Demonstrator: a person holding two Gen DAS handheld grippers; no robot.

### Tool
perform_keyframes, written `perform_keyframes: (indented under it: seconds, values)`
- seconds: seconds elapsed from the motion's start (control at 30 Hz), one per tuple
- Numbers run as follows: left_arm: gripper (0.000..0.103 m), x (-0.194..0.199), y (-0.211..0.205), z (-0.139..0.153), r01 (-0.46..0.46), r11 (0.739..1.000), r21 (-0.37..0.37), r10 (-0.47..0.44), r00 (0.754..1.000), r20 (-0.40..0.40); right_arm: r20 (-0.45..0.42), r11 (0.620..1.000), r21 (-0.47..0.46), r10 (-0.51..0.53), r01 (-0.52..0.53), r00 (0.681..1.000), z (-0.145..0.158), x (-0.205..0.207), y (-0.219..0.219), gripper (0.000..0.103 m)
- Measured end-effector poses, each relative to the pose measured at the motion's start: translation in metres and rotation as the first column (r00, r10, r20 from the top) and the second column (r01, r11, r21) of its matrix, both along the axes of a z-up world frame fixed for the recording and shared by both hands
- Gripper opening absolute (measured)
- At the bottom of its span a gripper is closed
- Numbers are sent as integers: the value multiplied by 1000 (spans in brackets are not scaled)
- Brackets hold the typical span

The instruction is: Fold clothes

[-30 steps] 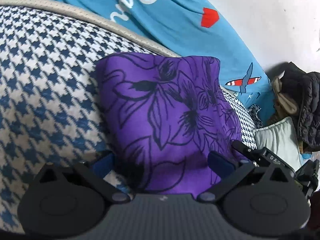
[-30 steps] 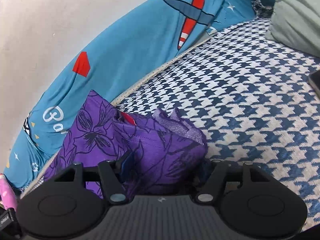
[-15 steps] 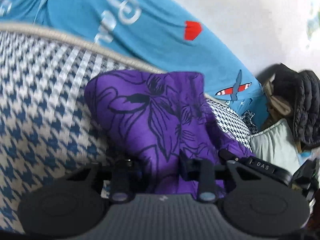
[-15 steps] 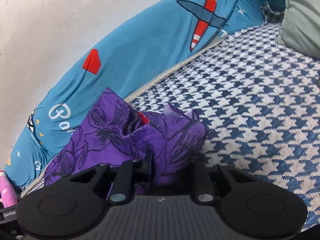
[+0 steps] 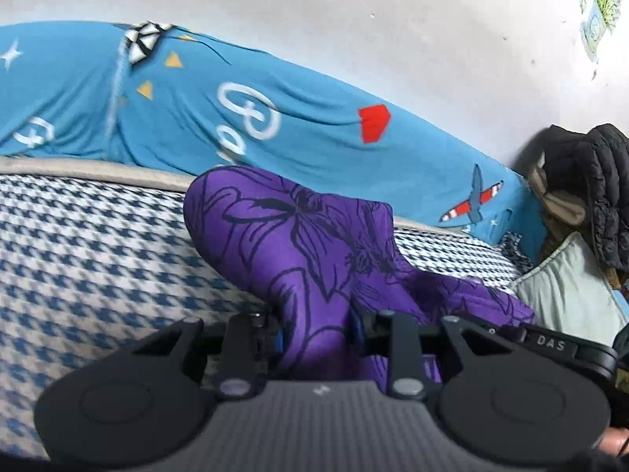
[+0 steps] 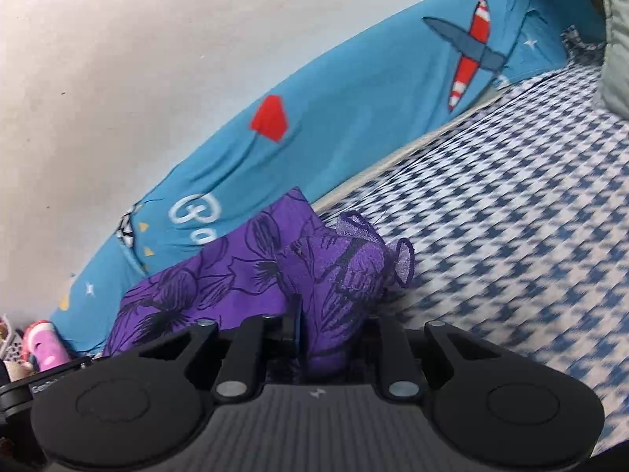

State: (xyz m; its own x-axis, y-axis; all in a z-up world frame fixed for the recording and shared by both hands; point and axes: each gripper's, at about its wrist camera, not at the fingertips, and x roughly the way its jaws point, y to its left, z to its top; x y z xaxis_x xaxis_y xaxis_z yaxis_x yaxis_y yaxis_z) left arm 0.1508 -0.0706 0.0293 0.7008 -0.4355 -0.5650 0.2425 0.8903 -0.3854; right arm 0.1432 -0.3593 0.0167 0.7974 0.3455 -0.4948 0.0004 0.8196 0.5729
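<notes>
Left wrist view: left gripper (image 5: 316,332) jaws pinched tight on purple floral garment (image 5: 310,244), fabric bunched between them and rising in a folded hump ahead. Garment over blue-and-white houndstooth bed cover (image 5: 90,251), far edge near beige piping. Blue cartoon-print sheet (image 5: 275,118) behind, against white wall (image 5: 354,19). Black puffer jacket (image 5: 597,188) piled at right, pale green pillow (image 5: 566,295) below it. Right-hand end of garment trailing toward the other gripper's body at lower right.

Right wrist view: right gripper (image 6: 330,334) jaws clamped on the same purple floral garment (image 6: 243,275), sheer ruffled trim (image 6: 373,244) sticking out past the pinch. Garment low over houndstooth bed cover (image 6: 511,216); touching or lifted, cannot tell. Blue cartoon-print sheet (image 6: 354,110) along the wall. Pink object (image 6: 43,342) at far left, too blurred to identify.
</notes>
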Motion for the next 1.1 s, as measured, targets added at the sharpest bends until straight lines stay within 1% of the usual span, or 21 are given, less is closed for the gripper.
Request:
perform_keyframes:
  seconds: [0.2, 0.33, 0.43, 0.53, 0.57, 0.6, 0.67, 0.7, 0.73, 0.77, 0.8, 0.9, 0.97, 1.07, 1.1]
  values:
    - [27, -17, 40, 5, -41, 998, 50, 41, 999, -13, -19, 998, 26, 53, -53, 998, 1, -18, 44, 19]
    - [27, -29, 70, 9, -70, 995, 69, 72, 997, -17, -33, 994, 44, 102, -101, 994, 2, -37, 74, 19]
    - [27, -40, 91, 9, -90, 992, 83, 93, 995, -29, -56, 991, -10, 133, -134, 990, 1, -50, 97, 19]
    - [27, -49, 107, 1, -103, 990, 95, 110, 990, -82, -105, 986, -98, 124, -135, 987, 0, -63, 111, 26]
    - [28, -52, 112, -2, -108, 989, 98, 117, 988, -99, -117, 985, -115, 115, -129, 986, -1, -66, 112, 35]
    - [30, -55, 117, -2, -124, 987, 101, 134, 986, -103, -128, 984, -131, 101, -117, 987, -1, -70, 111, 39]
    - [33, -62, 127, -3, -157, 982, 105, 169, 979, -110, -133, 984, -154, 66, -87, 989, 1, -76, 104, 40]
    - [37, -65, 132, -4, -174, 979, 107, 186, 976, -114, -119, 986, -151, 57, -74, 991, 4, -79, 99, 40]
    - [44, -68, 137, -4, -190, 976, 109, 203, 972, -116, -103, 987, -148, 49, -64, 993, 8, -82, 94, 40]
    - [48, -71, 142, -1, -210, 972, 101, 221, 970, -102, -86, 987, -147, 47, -59, 995, 12, -85, 90, 40]
    - [56, -74, 147, 3, -230, 969, 93, 238, 967, -87, -62, 987, -149, 54, -63, 997, 17, -86, 86, 40]
    - [66, -78, 156, 11, -263, 962, 73, 268, 962, -58, 17, 985, -145, 101, -97, 995, 27, -87, 84, 40]
    - [69, -78, 159, 12, -271, 961, 60, 274, 960, -53, 56, 982, -124, 150, -142, 987, 31, -83, 90, 40]
    - [72, -72, 156, 10, -265, 962, 57, 269, 961, -64, 70, 964, -106, 253, -245, 965, 28, -76, 102, 40]
    - [76, -69, 154, 9, -261, 964, 58, 265, 962, -70, 65, 959, -102, 270, -263, 961, 25, -73, 106, 40]
